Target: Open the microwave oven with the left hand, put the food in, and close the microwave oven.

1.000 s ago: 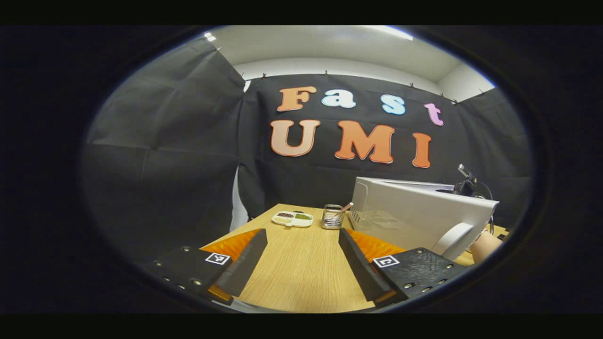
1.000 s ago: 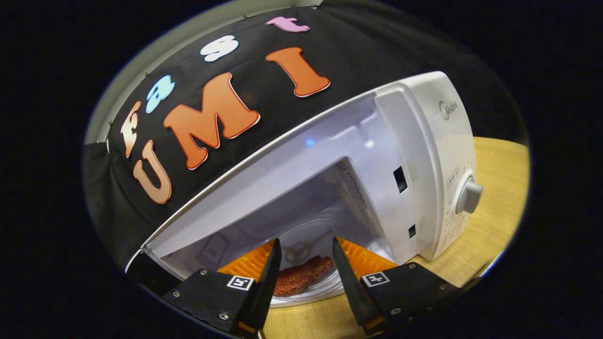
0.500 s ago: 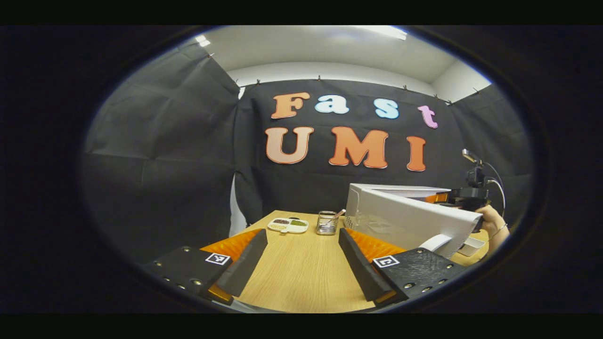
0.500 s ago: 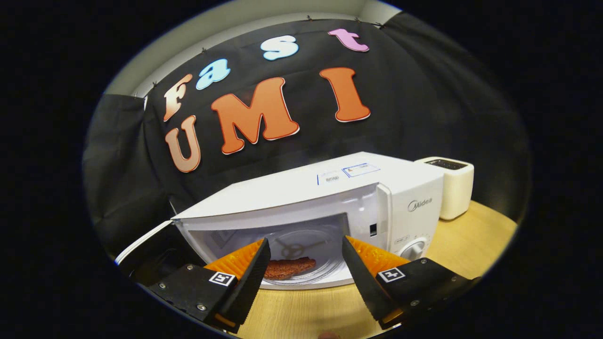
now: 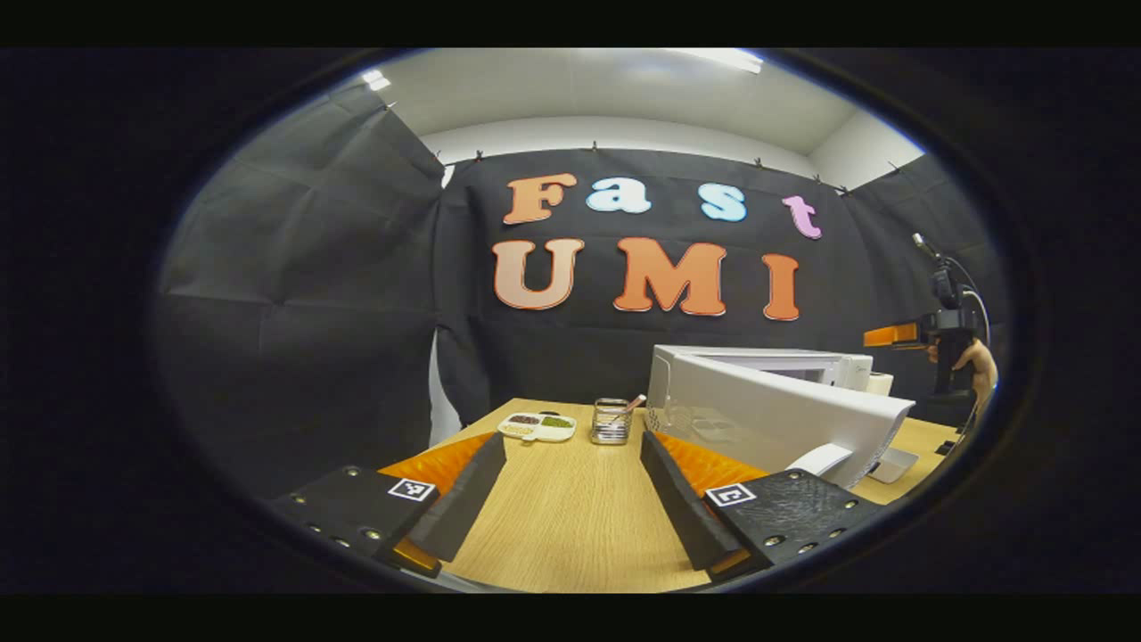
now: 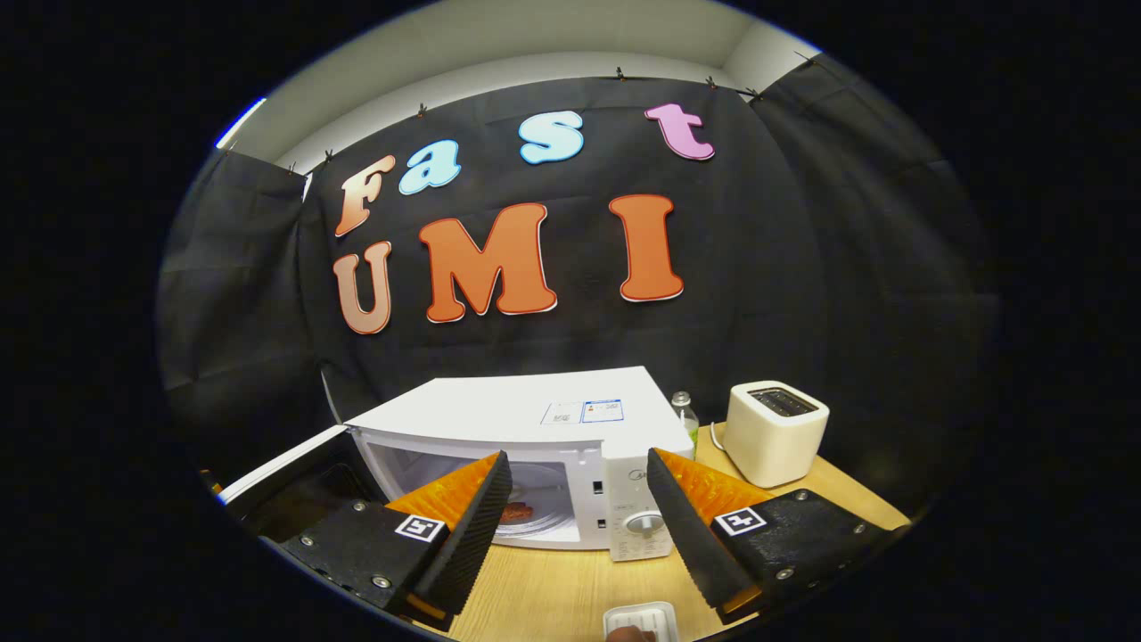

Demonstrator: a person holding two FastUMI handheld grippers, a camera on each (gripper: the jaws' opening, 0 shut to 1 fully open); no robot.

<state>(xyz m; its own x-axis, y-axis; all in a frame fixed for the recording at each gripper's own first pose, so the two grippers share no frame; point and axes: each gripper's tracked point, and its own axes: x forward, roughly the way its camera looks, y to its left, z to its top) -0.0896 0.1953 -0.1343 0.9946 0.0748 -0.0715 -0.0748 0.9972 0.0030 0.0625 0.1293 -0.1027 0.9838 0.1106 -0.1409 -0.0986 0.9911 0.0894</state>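
The left gripper (image 5: pixel 570 499) is held low over the wooden table (image 5: pixel 570 526), level and pointing toward the back wall, with its fingers spread wide and nothing between them. The right gripper (image 6: pixel 579 517) is held off the table in front of the microwave oven (image 6: pixel 535 446), fingers likewise wide apart and empty. In the left gripper view the right gripper (image 5: pixel 900 335) appears far right, raised above the oven, with part of the holding hand (image 5: pixel 976 366) behind it; the edge cuts both off.

The oven is white and stands on the table with its door (image 6: pixel 276 473) swung out to the left. The food (image 6: pixel 515 513), a brown flat piece, lies on the glass turntable (image 6: pixel 544 513) inside the cavity; the gripper's finger hides part of it. A control dial (image 6: pixel 645 523) sits on the front panel.

A cream toaster (image 6: pixel 774 432) stands right of the oven, with a bottle (image 6: pixel 684 412) between them, mostly hidden. A white tray (image 6: pixel 640 620) at the bottom edge is cut off. In the left gripper view, a divided dish (image 5: pixel 537 426) and a wire holder (image 5: pixel 610 421) stand at the table's far end.
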